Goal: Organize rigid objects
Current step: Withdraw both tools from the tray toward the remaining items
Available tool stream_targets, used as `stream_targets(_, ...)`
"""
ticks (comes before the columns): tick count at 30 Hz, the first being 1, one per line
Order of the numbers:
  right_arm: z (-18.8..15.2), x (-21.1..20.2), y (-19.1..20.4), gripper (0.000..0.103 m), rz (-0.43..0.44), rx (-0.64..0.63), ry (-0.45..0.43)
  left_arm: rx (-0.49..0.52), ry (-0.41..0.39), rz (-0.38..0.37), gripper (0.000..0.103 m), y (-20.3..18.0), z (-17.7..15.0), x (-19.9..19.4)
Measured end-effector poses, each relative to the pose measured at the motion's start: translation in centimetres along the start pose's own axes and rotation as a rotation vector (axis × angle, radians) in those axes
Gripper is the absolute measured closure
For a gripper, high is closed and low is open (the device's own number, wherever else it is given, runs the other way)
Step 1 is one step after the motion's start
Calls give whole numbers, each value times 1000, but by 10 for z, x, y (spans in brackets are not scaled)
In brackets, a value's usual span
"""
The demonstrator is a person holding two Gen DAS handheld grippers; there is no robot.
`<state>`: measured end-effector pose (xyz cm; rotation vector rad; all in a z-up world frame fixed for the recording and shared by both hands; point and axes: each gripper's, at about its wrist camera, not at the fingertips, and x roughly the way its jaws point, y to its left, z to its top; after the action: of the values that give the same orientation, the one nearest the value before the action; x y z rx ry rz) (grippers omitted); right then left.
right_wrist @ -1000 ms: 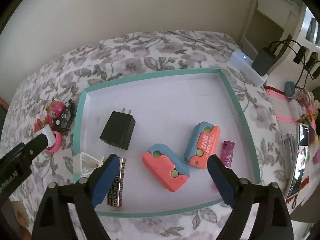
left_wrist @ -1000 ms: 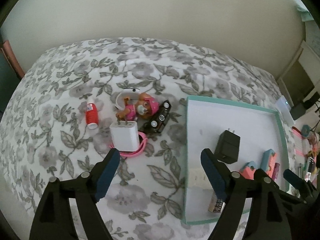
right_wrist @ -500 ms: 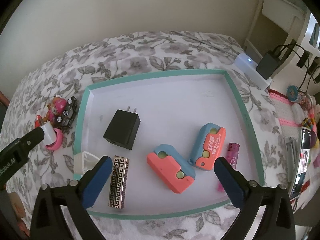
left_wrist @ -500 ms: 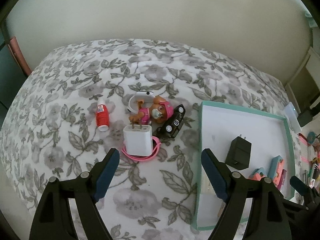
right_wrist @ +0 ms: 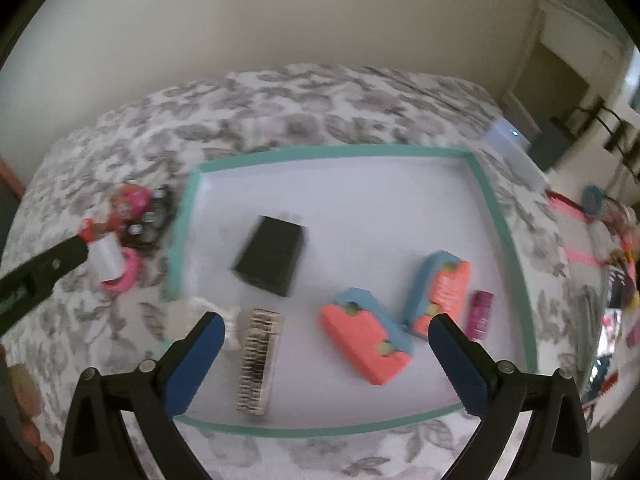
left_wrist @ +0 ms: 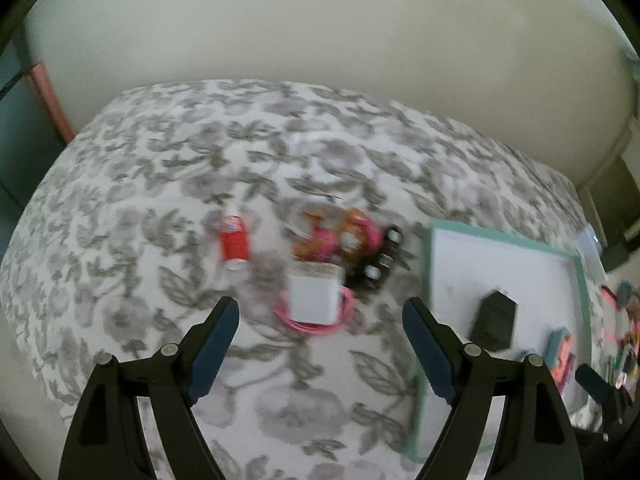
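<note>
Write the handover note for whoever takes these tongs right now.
Left tongs: open, empty, above the white charger on its pink ring.
Right tongs: open, empty, over the tray.
Done, in tray: black charger, two coral-and-blue blocks, patterned bar, magenta tube.
Left on the bedspread: white charger, ring, red bottle, pup figure, black toy car.

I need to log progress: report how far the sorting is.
Done: black charger, two coral cases, patterned bar and pink tube lie in the teal tray. In hand: nothing; both grippers are open. Left: white charger, red bottle, toy figure on the bedspread.
</note>
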<state>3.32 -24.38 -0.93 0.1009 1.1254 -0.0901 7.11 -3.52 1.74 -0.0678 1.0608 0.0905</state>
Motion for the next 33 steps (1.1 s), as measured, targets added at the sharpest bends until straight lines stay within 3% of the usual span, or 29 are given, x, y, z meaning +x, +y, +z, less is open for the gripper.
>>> stream_targets(11,3,-6,62,0,79,-99,-51,-132,-19,116,19,75,13,0)
stream_targets(24,20,6,75,0,135,-47,-40,-173,9,90,19,98,25,14)
stream_targets(33,34,23,112,0,160,-105,-23,-226,64,63,19,109,34,44)
